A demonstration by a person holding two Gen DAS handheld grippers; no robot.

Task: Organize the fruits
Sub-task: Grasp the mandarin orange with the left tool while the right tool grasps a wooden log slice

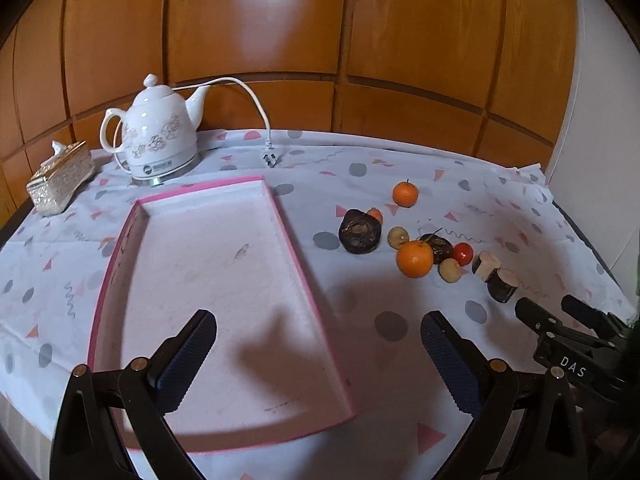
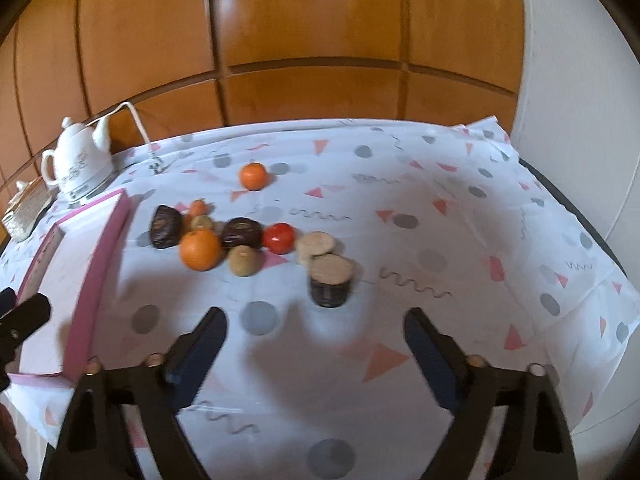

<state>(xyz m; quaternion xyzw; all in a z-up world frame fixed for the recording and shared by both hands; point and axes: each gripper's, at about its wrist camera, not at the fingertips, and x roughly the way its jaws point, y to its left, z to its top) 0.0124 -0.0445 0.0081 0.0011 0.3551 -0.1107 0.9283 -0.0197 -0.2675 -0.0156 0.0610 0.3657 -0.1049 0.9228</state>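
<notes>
A shallow pink tray (image 1: 297,264) lies empty on the left of the patterned tablecloth. To its right sits a cluster of fruit: a large orange (image 1: 415,259) (image 2: 200,249), a red tomato (image 1: 463,253) (image 2: 279,237), a kiwi (image 2: 244,260), a dark wrinkled fruit (image 1: 359,237) and dark cut pieces (image 1: 503,285) (image 2: 331,280). A small orange (image 1: 405,194) (image 2: 253,176) sits apart, farther back. My left gripper (image 1: 316,320) hangs open over the tray's near right rim, holding nothing. My right gripper (image 2: 315,314) (image 1: 546,304) is open just short of the nearest cut piece, with nothing between its fingers.
A white floral kettle (image 1: 160,136) stands behind the tray, its cord and plug (image 1: 269,158) lying on the cloth. A gold tissue box (image 1: 60,178) sits at the far left. Wooden panels close off the back. The table's edge runs along the right side.
</notes>
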